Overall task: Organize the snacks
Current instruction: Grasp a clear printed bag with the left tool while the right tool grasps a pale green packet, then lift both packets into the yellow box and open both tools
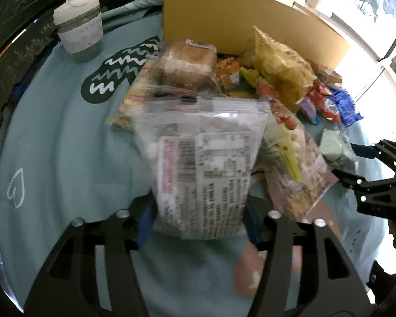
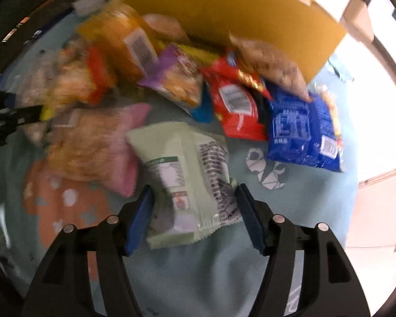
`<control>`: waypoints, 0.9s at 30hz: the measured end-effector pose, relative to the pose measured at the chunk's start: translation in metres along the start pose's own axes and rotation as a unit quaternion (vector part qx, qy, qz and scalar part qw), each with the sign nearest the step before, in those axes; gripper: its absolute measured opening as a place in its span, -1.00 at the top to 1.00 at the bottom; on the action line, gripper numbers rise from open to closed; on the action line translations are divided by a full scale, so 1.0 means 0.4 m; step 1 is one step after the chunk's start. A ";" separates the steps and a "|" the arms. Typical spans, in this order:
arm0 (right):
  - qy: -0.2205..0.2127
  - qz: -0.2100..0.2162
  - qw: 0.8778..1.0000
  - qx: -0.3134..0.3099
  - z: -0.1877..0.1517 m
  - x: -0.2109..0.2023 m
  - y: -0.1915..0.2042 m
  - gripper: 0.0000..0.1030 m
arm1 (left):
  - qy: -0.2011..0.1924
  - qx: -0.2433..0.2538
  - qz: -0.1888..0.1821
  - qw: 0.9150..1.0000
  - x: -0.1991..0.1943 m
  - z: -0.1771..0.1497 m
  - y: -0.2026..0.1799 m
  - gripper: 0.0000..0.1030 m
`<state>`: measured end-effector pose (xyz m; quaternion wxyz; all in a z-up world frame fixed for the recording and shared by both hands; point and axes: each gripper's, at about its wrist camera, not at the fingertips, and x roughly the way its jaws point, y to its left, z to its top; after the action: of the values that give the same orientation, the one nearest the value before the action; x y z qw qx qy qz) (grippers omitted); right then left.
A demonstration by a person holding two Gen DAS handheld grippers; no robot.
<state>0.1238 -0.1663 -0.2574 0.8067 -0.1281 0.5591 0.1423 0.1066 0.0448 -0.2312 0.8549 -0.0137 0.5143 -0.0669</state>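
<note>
While the left gripper (image 1: 199, 222) clamps the near end of a clear printed snack bag (image 1: 203, 163), the right gripper (image 2: 194, 218) straddles a pale green packet (image 2: 187, 179) with jaws apart, pads not pressing. Both packets sit near the snack pile (image 2: 224, 95) before the yellow box (image 1: 224, 18), on the teal cloth (image 1: 66, 145).

Pale blue patterned tablecloth (image 1: 55, 142), bright overexposed window (image 2: 377, 100), dark carved furniture (image 1: 10, 52) behind

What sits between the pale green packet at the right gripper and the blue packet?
Only bare teal cloth with a printed flower between pale green packet and blue packet, right wrist view.
</note>
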 end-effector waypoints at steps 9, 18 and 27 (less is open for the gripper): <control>-0.002 0.049 0.995 0.085 -0.002 -0.042 -0.095 0.09 | -0.007 0.030 0.022 0.999 0.006 0.003 -0.011 0.09; -0.028 0.080 0.989 0.121 -0.028 -0.118 -0.139 0.10 | -0.016 0.029 0.023 0.999 -0.021 0.003 -0.024 0.13; -0.044 0.085 0.987 0.131 -0.073 -0.176 -0.104 0.10 | -0.029 0.025 0.016 0.999 -0.057 0.000 -0.024 0.13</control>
<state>0.0904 -0.2218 -0.1993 0.8252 0.0335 0.5459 0.1414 0.0951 0.0384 -0.2102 0.8707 0.0138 0.4873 -0.0660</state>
